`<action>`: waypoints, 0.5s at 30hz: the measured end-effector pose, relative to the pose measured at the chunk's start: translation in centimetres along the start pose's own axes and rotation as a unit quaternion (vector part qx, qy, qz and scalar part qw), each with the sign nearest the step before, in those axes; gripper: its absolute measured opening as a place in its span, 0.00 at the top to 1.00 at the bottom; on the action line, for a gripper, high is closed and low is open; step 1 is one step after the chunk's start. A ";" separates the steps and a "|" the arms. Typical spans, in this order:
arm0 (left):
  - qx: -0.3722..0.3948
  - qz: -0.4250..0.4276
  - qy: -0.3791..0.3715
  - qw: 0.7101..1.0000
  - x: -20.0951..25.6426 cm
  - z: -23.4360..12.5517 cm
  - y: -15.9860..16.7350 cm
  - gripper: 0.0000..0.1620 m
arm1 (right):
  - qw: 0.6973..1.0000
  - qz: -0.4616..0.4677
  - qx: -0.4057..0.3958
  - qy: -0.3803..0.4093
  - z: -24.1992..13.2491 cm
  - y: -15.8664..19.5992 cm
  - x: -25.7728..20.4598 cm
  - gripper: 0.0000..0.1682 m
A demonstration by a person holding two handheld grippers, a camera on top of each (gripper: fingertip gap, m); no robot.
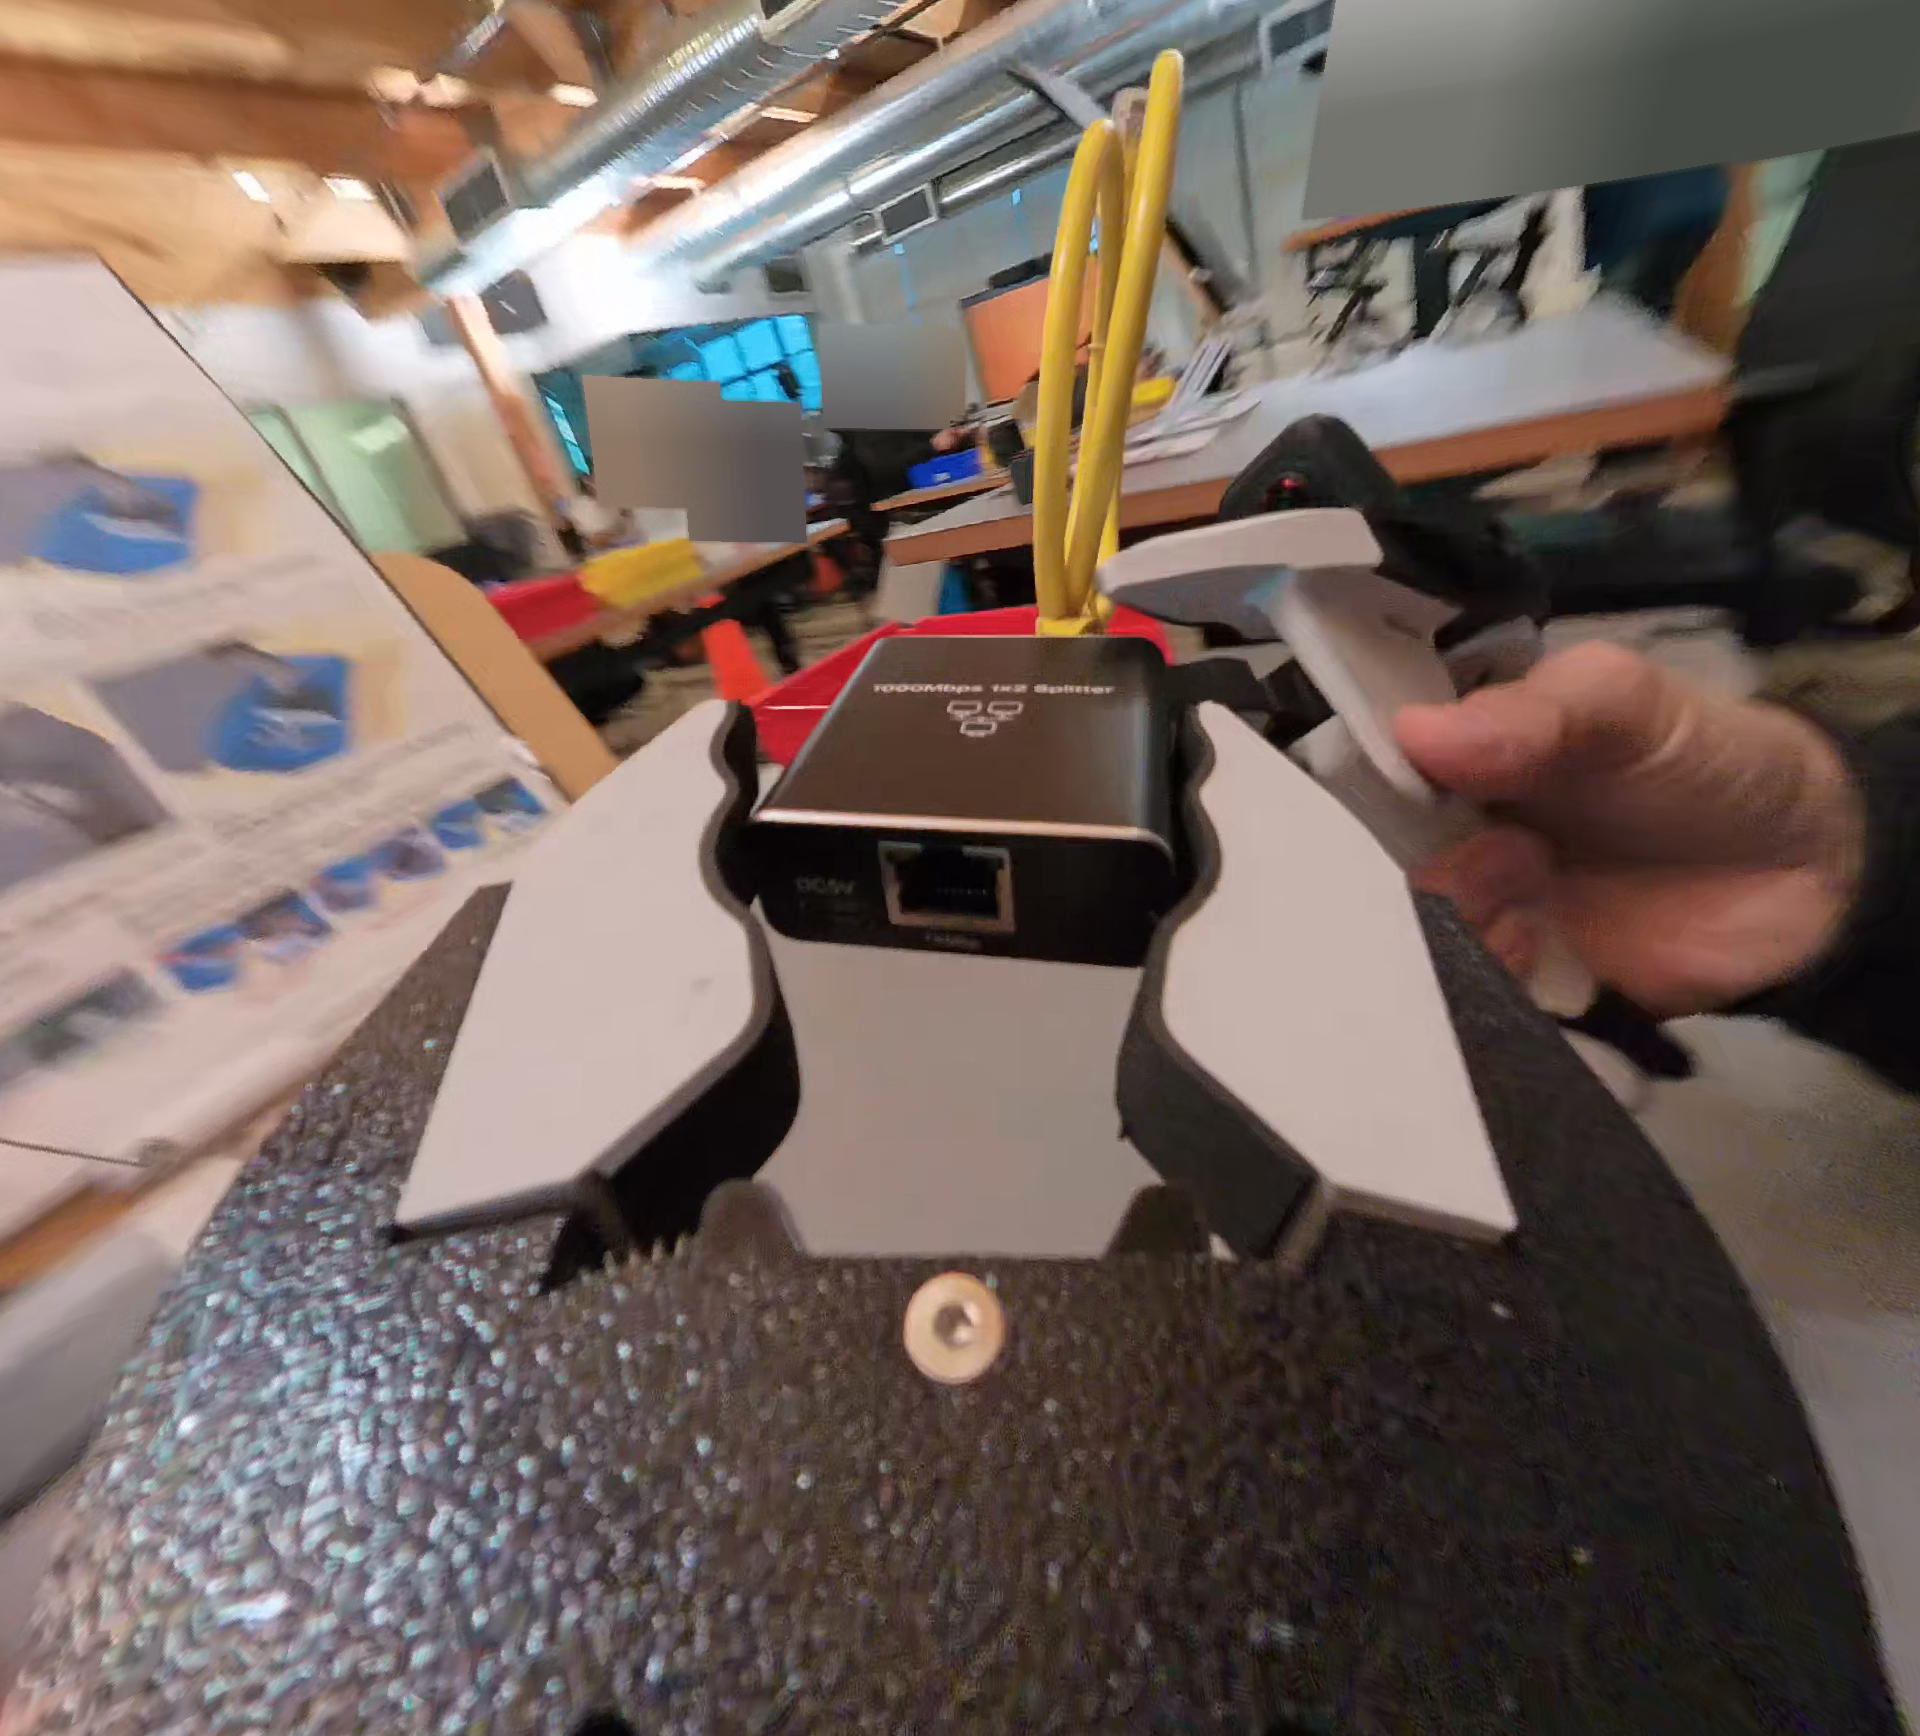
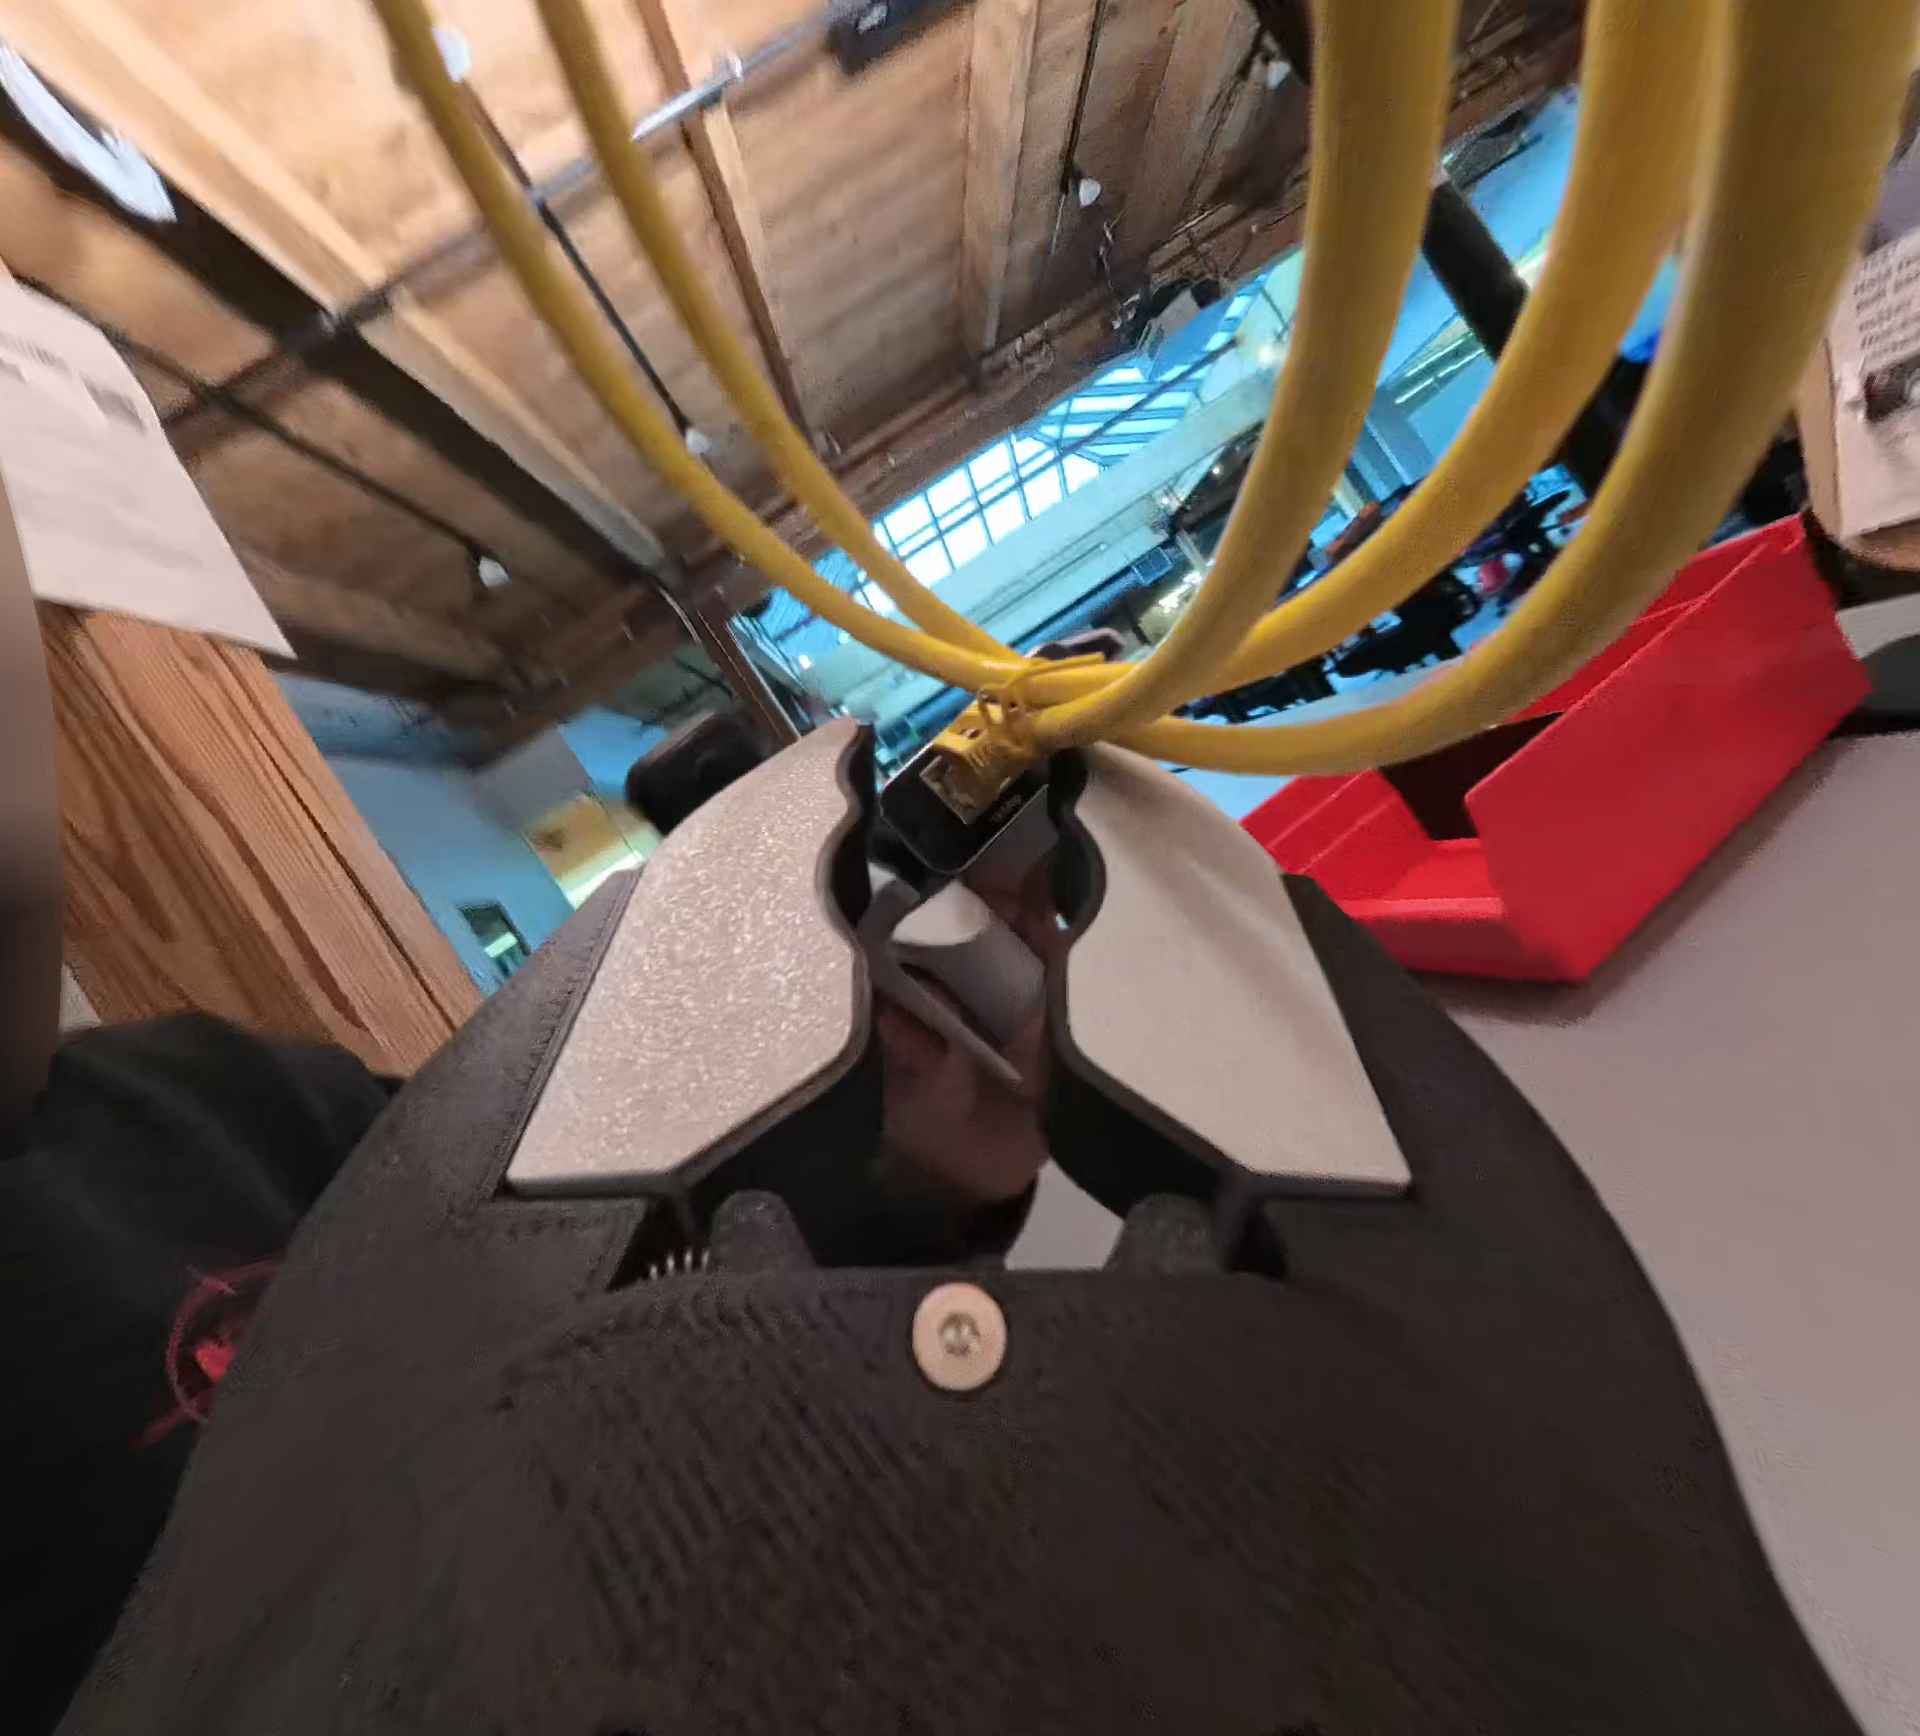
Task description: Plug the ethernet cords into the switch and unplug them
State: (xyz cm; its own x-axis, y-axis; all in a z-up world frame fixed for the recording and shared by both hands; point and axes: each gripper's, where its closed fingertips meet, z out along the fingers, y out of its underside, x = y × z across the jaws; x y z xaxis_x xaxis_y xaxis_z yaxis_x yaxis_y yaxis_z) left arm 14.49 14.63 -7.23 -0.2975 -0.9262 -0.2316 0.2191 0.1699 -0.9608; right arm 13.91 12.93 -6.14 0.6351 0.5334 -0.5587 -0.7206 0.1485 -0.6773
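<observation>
Left gripper (image 1: 961,813) pinches the small, light switch (image 1: 966,793); right gripper (image 2: 961,808) jaws spread near the stiff yellow cord (image 2: 1049,720). Grip at the plug.

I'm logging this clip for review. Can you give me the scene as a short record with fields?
left gripper: jaws shut on the black switch, held off the table
switch near port: empty
yellow cord: looped and tied, plug in the switch's far side
right gripper: jaws close around the plug end; grip unclear
red bin: on the grey table
</observation>
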 end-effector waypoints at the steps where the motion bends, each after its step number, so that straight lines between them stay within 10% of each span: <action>1: -0.005 0.048 -0.013 0.999 0.1 0.0 -0.1 0.53 | 1.000 0.018 0.006 0.002 -0.1 0.0 0.3 0.86; 6: -0.024 0.251 -0.077 0.965 0.1 -0.2 -0.5 0.53 | 0.999 0.037 0.012 -0.010 -0.2 -0.2 0.0 0.88; 15: 0.000 0.348 -0.111 0.931 0.0 -0.7 -1.4 0.53 | 0.998 0.038 -0.006 -0.058 0.1 0.4 -1.4 0.91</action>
State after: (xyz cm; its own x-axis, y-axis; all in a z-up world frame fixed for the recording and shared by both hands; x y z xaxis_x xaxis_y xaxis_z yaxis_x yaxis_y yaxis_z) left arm 13.57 14.63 -5.95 0.1156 -0.6377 -0.7616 0.2870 0.7555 -0.5890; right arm 12.65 12.30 -5.61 0.5425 0.6350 -0.5500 -0.7612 0.0945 -0.6416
